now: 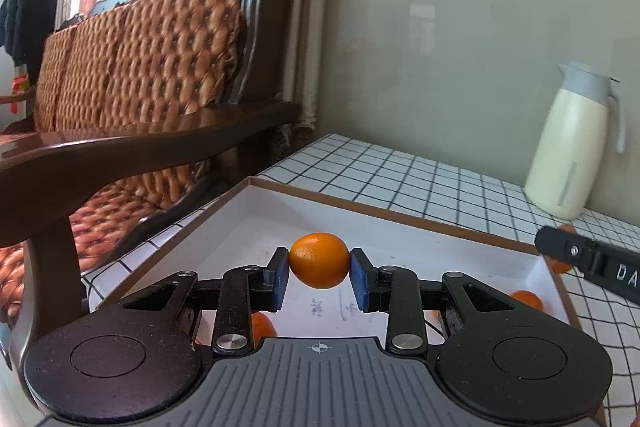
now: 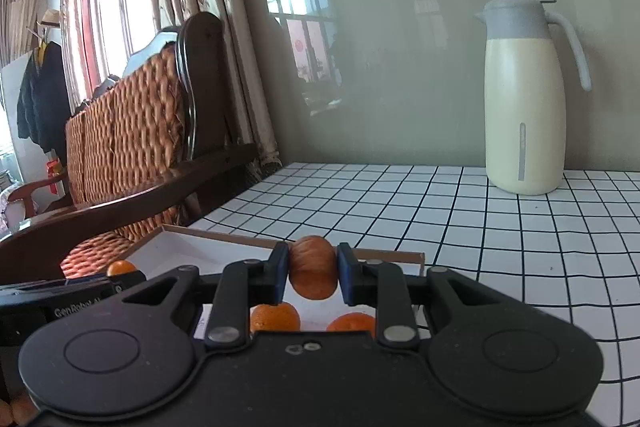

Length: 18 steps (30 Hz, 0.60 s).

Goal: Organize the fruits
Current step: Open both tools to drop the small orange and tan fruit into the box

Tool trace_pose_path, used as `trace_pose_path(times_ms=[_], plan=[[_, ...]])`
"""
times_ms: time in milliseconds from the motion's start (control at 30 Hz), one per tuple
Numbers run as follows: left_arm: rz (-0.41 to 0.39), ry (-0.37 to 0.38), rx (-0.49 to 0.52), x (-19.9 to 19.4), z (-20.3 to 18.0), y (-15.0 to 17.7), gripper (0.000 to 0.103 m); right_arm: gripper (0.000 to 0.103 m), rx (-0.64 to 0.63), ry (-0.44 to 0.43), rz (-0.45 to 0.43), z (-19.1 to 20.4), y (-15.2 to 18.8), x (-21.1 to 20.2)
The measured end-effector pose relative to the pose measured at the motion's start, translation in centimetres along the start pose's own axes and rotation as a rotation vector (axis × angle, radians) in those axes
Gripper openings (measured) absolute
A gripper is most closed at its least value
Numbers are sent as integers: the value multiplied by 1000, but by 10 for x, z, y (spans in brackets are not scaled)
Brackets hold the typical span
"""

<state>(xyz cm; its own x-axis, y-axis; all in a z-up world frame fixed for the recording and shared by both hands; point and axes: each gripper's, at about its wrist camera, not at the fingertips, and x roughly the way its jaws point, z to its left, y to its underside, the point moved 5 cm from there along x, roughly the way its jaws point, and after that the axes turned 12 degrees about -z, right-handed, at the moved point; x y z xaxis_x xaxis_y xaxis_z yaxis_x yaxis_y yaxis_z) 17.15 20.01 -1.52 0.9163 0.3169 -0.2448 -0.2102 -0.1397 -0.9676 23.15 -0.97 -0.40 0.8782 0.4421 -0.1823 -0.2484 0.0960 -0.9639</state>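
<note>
An orange [image 1: 319, 260] is gripped between the blue pads [image 1: 281, 279] of the left claw [image 1: 319, 277], pinched at its two sides and held above the white floor of a shallow brown-edged box [image 1: 400, 217]. A second, duller and more wrinkled orange fruit [image 2: 313, 271] is squeezed between the pads of the right claw [image 2: 313, 277], also raised over the box [image 2: 224, 235]. Below the right claw, two more oranges [image 2: 275, 317] are seen lying on the box floor, close to each other. In the left wrist view, one orange [image 1: 528, 299] is seen by the box's right wall and another [image 1: 262, 325] partly hidden behind the claw linkage. The box is set on a bench [image 2: 460, 219] covered with a white, black-gridded cloth. A cream jug [image 2: 524, 99] with a grey lid and handle is stood upright near the wall, well apart from the box. A dark wooden sofa [image 1: 132, 67] with woven padding is placed just beside the bench.
</note>
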Motion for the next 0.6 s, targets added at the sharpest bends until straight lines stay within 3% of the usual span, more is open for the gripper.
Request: trace_pose_path(times_ms=[133,200,233,267,300,367,400,600], plan=[[7,-30,-2,12,3,0,33,24,-34,35,7,0,1,15],[14,-47,5,19,4,0,36,40,-16,62,-25,-5,-3,14],[25,-48,-2,22,4,0,60,44,-8,74,-48,-7,-5,11],[24,-54,-13,22,5,-1,97,51,-7,85,-70,-9,-9,7],[1,-72,-25,18,7,-5,103,62,-5,90,-92,-10,-12,2],[-96,-96,-11,5,7,-17,103,80,3,105,-155,-12,-20,-9],[-118,-98,12,1,6,-21,103,84,3,109,-173,-13,-23,-13],[-105,-117,9,-1,14,-23,103,96,18,98,-201,-17,-28,-20]])
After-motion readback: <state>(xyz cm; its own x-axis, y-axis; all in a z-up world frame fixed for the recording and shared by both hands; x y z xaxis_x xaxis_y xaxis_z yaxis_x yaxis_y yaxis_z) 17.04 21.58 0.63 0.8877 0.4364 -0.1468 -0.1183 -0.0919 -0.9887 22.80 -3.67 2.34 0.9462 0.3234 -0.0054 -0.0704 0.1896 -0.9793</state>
